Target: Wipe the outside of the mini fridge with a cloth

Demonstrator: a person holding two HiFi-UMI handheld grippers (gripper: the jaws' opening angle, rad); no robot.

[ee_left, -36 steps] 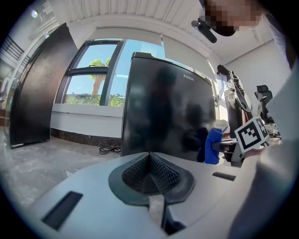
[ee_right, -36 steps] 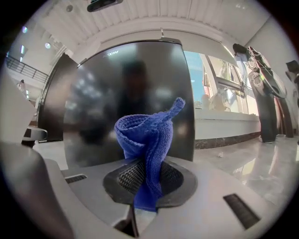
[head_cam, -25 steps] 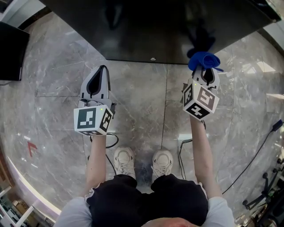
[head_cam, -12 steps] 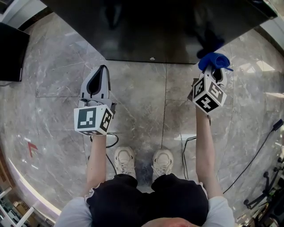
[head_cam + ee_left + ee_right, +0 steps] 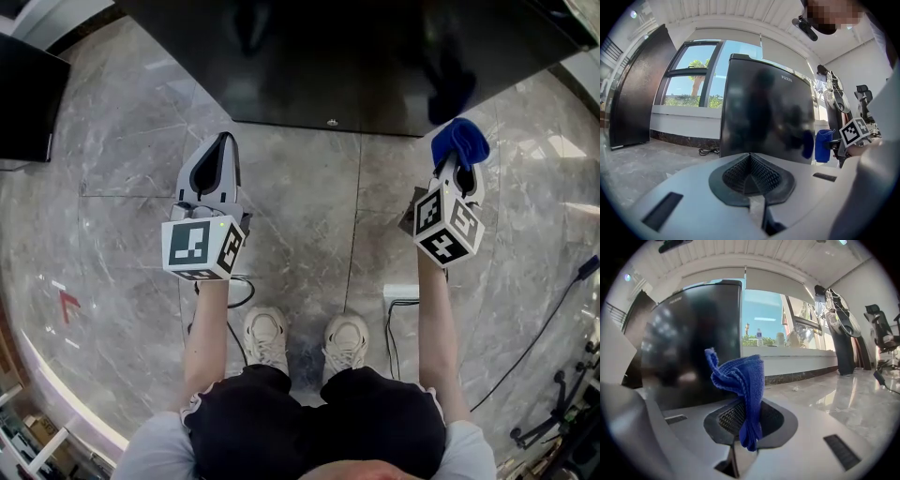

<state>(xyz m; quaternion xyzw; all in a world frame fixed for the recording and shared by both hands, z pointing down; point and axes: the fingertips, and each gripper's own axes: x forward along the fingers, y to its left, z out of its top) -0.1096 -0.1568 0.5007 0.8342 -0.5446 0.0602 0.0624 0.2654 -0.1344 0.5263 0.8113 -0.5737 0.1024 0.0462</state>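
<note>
The black mini fridge (image 5: 347, 56) stands on the marble floor ahead of me; its glossy door (image 5: 766, 117) fills the left gripper view and its right front corner (image 5: 693, 338) shows in the right gripper view. A blue cloth (image 5: 459, 141) (image 5: 740, 380) is pinched in my right gripper (image 5: 457, 173) (image 5: 743, 425), which is shut on it near the fridge's right front corner, a little short of the surface. My left gripper (image 5: 217, 155) (image 5: 752, 176) hangs in front of the fridge, shut with nothing in it. The cloth (image 5: 823, 145) also shows in the left gripper view.
A second black cabinet (image 5: 23, 98) stands at the left. Cables (image 5: 525, 328) run over the floor at the right, and one cable (image 5: 708, 151) lies by the fridge's base. My shoes (image 5: 305, 342) are just behind the grippers. Office chairs (image 5: 881, 333) stand off to the right.
My right gripper has carried the blue cloth to the right and slightly back from the fridge's front edge. The left gripper has hardly moved.
</note>
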